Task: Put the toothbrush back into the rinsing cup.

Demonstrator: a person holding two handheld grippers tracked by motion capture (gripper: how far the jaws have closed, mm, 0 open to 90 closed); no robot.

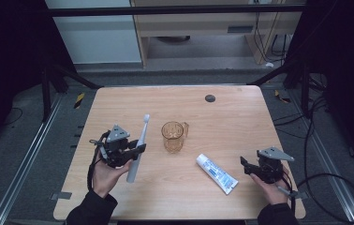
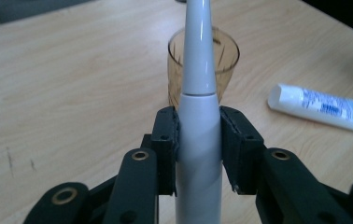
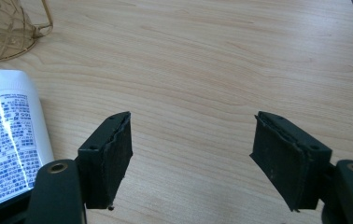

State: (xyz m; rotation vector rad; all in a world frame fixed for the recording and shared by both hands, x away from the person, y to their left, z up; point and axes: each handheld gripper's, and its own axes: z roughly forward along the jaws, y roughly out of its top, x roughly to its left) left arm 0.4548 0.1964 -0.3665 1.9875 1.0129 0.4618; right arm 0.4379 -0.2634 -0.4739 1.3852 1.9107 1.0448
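Left gripper (image 1: 135, 151), at 9 o'clock of the cup (image 1: 174, 136): clamped on a white electric toothbrush (image 1: 137, 150), head toward 12 o'clock. Toothpaste tube (image 1: 217, 174) lies flat on the bench (image 1: 231, 117), at 4 o'clock of the cup. Right gripper (image 1: 247, 166), at 3 o'clock of the tube: jaws wide apart, holding nothing.

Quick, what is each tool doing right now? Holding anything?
Left tool: closed on the white electric toothbrush.
Right tool: open, holding nothing; the toothpaste tube lies beside it.
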